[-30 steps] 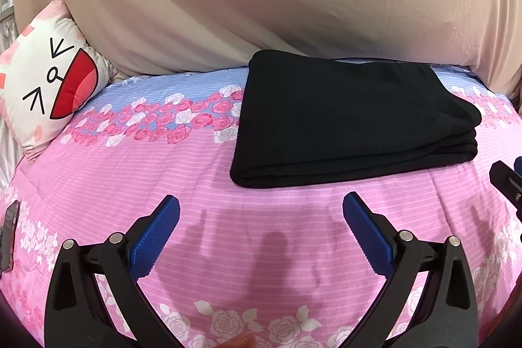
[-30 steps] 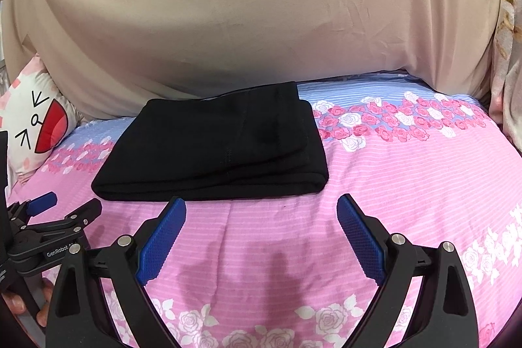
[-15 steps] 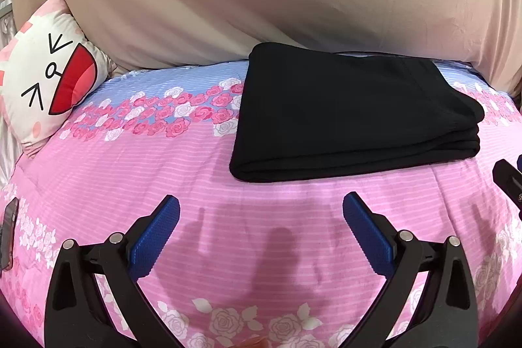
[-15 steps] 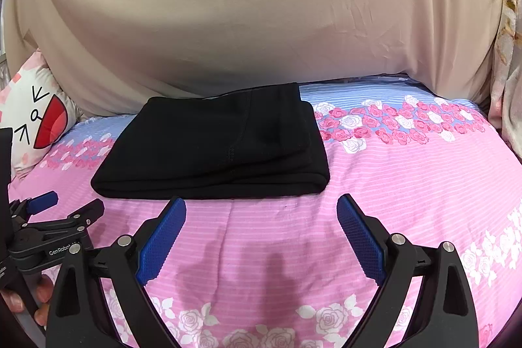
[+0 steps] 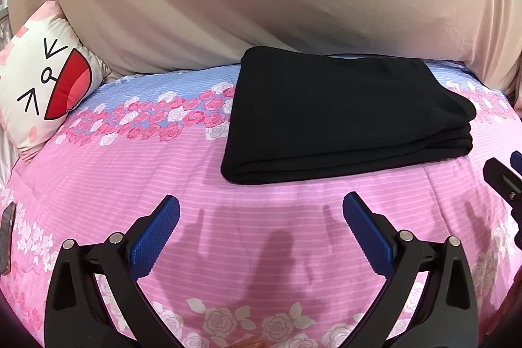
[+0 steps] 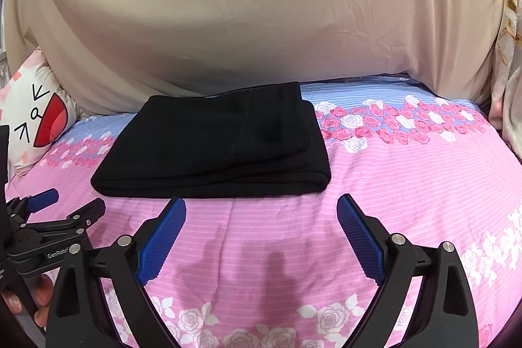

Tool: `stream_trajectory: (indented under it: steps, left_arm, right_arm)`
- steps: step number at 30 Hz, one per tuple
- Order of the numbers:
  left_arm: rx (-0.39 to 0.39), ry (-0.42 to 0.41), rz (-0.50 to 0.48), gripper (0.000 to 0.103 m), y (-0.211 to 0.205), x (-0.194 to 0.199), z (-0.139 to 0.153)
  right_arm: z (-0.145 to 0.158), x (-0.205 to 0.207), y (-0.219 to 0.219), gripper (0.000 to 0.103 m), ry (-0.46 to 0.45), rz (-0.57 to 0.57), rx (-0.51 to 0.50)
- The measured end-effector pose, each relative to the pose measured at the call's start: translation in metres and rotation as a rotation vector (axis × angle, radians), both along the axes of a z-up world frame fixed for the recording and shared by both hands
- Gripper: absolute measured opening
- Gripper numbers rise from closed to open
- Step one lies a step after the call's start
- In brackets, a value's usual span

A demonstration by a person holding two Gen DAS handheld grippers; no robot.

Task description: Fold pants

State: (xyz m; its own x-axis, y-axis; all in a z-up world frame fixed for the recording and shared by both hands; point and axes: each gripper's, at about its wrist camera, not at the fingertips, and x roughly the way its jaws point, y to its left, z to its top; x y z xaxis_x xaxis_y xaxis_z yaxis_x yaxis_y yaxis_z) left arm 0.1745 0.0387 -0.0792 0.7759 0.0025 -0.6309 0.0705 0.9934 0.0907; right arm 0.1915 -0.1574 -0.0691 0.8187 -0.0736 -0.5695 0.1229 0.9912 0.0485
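Observation:
The black pants (image 5: pixel 342 116) lie folded into a flat, layered rectangle on the pink floral bedspread (image 5: pixel 130 178); they also show in the right wrist view (image 6: pixel 215 149). My left gripper (image 5: pixel 261 211) is open and empty, hovering over the bedspread a little in front of the pants' near edge. My right gripper (image 6: pixel 261 214) is open and empty, just in front of the pants' near fold. The left gripper also shows at the left of the right wrist view (image 6: pixel 65 204).
A white cartoon-face pillow (image 5: pixel 45 90) leans at the bed's left end. A beige cloth (image 6: pixel 261 15) hangs behind the bed. A dark phone-like object (image 5: pixel 6 237) lies at the left edge. Patterned fabric (image 6: pixel 512 70) hangs at the far right.
Both grippers have drawn back slightly from the folded pants, staying open. The pants have not moved.

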Motion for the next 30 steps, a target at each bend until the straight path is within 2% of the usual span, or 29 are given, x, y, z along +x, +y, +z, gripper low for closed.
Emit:
stream_trajectory:
  steps: [6, 15, 19, 26, 30]
  left_arm:
    - [-0.073, 0.056, -0.085, 0.098, -0.0032, 0.0011, -0.0017]
    - [-0.034, 0.032, -0.076, 0.098, -0.0092, -0.0026, -0.0013]
    - [-0.028, 0.05, -0.073, 0.098, -0.0104, -0.0015, -0.0025]
    - [-0.081, 0.058, -0.05, 0.098, -0.0037, -0.0008, -0.0094]
    - [-0.023, 0.028, -0.046, 0.098, -0.0098, -0.0039, -0.0083]
  right_arm:
    - [-0.0001, -0.0002, -0.0002, 0.091, -0.005, 0.001, -0.002]
    - [-0.0003, -0.0002, 0.0007, 0.091, -0.002, 0.004, -0.004]
    - [-0.0005, 0.0002, 0.0004, 0.091, -0.001, 0.006, -0.005]
    - [-0.002, 0.0009, 0.0015, 0.092, 0.006, 0.012, -0.005]
    - [-0.0029, 0.0004, 0.0024, 0.092, 0.01, 0.012, -0.006]
